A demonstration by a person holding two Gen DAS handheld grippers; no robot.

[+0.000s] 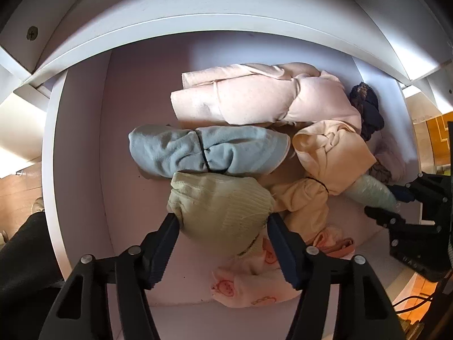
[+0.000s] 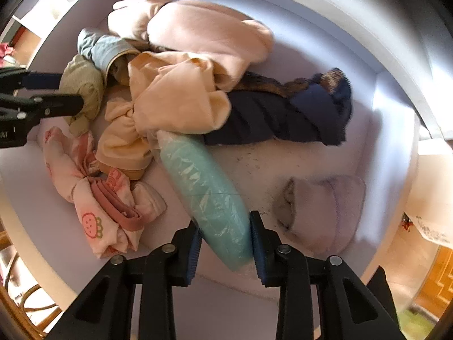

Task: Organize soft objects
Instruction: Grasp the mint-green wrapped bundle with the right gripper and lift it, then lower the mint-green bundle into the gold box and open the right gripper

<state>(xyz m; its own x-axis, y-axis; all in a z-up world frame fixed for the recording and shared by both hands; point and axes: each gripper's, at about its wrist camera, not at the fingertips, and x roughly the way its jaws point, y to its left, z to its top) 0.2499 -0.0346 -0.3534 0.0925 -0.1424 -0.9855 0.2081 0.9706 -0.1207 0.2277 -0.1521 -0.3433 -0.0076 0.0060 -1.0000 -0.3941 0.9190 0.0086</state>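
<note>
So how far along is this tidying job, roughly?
About midway, I'd guess. Done: a pink roll and a blue roll lie neatly side by side in the drawer. In hand: the left tool grips a green knit bundle, and the right tool holds a plastic-wrapped teal roll. Left: the printed pink garment and dark clothes still lie loose.

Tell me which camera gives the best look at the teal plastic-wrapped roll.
The right wrist view. There the teal roll runs nearly full length, its crinkled wrap visible, held between the fingers of the right gripper. The left wrist view shows only a short pale-green stretch at the right edge, partly behind peach clothes and the gripper.
</note>
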